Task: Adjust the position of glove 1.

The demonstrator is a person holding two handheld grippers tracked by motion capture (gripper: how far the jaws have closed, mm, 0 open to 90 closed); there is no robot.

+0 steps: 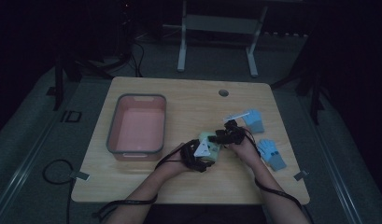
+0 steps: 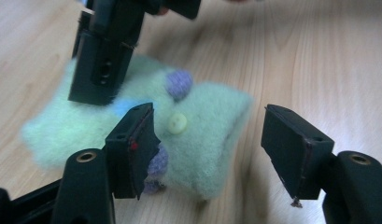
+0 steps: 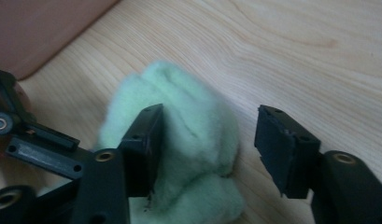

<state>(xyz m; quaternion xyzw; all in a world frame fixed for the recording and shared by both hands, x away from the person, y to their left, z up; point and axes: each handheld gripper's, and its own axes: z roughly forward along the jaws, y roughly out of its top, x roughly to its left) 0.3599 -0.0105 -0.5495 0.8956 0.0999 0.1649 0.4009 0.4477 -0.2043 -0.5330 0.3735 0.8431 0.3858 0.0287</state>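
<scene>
High view first: a pale green fuzzy felt pouch (image 1: 208,142) lies on the light wooden desk (image 1: 188,102), right of the pink plastic bin with a grey rim (image 1: 136,122), and both hands crowd in on it. The left tongs (image 1: 201,156) come at it from the near side, the right tongs (image 1: 220,136) from the far right side. Off to the right sit two pale blue knitted gloves (image 1: 272,151), clear of the action.

In the left gripper view, the left tongs (image 2: 212,149) stand apart, the pouch (image 2: 198,135) between the jaws, nearer the left one, its cream button (image 2: 178,123) and purple woolly bobble (image 2: 179,84) facing up. No pinch on it there. The other gripper presses down on the pouch's far end.

In the right gripper view, the right tongs (image 3: 207,149) are apart too; the pouch (image 3: 188,140) bulges against the left jaw, with bare desk before the right jaw.
</scene>
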